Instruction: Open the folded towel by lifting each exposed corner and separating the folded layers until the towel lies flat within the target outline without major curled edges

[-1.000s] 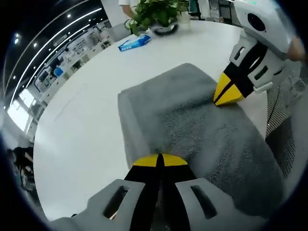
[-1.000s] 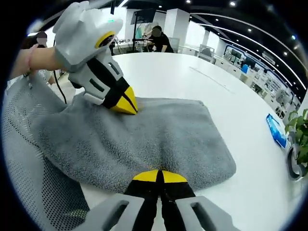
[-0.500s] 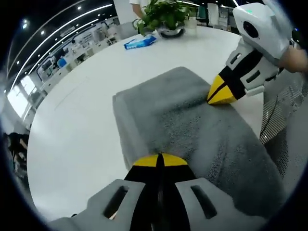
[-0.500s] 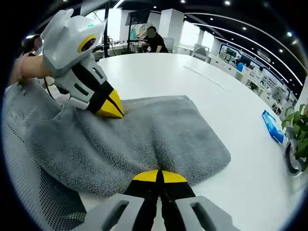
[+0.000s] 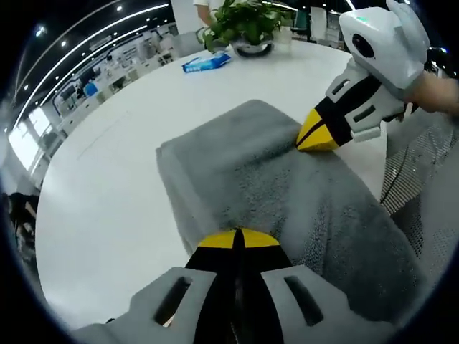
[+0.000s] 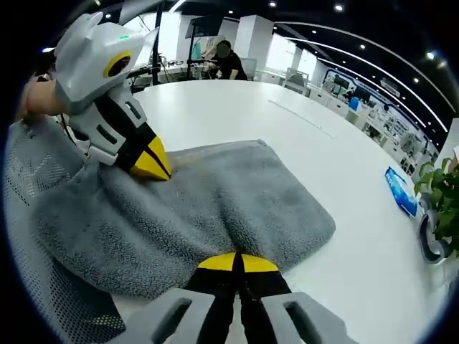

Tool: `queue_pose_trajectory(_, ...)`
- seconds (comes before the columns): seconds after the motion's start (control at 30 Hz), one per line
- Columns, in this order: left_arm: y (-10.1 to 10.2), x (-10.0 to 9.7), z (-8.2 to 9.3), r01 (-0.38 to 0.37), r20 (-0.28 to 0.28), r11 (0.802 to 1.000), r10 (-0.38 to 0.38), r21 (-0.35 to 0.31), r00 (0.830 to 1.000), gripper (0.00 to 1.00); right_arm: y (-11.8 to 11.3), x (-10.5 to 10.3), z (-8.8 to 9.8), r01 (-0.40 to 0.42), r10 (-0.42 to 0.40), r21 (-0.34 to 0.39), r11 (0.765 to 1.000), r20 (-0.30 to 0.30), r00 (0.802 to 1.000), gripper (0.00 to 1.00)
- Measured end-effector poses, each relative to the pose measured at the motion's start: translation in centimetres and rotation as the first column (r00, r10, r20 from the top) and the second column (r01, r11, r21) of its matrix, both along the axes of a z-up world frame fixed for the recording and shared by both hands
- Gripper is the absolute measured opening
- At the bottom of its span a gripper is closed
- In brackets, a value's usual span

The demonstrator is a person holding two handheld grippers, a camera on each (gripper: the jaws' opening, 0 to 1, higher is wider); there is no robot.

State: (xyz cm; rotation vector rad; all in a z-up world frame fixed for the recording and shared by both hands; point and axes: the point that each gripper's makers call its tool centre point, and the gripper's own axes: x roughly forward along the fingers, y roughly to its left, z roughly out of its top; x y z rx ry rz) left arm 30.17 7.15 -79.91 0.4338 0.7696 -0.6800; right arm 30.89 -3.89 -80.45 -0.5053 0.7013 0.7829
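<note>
On the white round table (image 5: 107, 186), a grey folded towel (image 5: 287, 186) is being held at two points of its near edge, with part of it hanging over the table's rim toward the mesh chair back (image 6: 36, 236). At the bottom of the left gripper view, the left gripper (image 5: 237, 240) is being kept closed, its yellow-tipped jaws pressed together on the towel's near edge, with cloth pinched between them. In that view the right gripper (image 5: 310, 140) is being seen from the side at the towel's right-hand edge, its yellow tips set into the cloth. At the bottom of the right gripper view, the right gripper (image 6: 237, 261) is likewise being kept clamped, jaws together on the towel (image 6: 215, 208) edge, and the left gripper (image 6: 152, 166) is being seen at the upper left with its tips buried in the cloth. The towel is being shown thick and layered, with a rounded fold at its far end. Farther along the table, a blue packet (image 5: 204, 63) and a potted plant (image 5: 244, 25) are being shown near the far rim.
</note>
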Motion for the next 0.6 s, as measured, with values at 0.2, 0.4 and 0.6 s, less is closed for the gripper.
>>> queue_pose_trajectory(0.2, -0.20, -0.05, 0.00, -0.005, -0.021, 0.999, 0.004, -0.038, 1.000, 0.00, -0.18, 0.40, 0.02, -0.001, 0.001, -0.008, 1.000, 0.022, 1.000, 0.00)
queue_pose_trajectory(0.4, -0.32, -0.04, -0.09, -0.012, -0.027, 0.999, 0.010, -0.053, 1.000, 0.00, -0.21, 0.67, -0.03, -0.003, 0.004, -0.014, 1.000, 0.037, 0.999, 0.00)
queue_pose_trajectory(0.6, -0.23, 0.18, -0.13, -0.025, -0.043, 0.995, 0.021, -0.095, 0.999, 0.00, -0.18, 0.96, -0.04, 0.000, 0.000, -0.003, 1.000, 0.045, 0.999, 0.00)
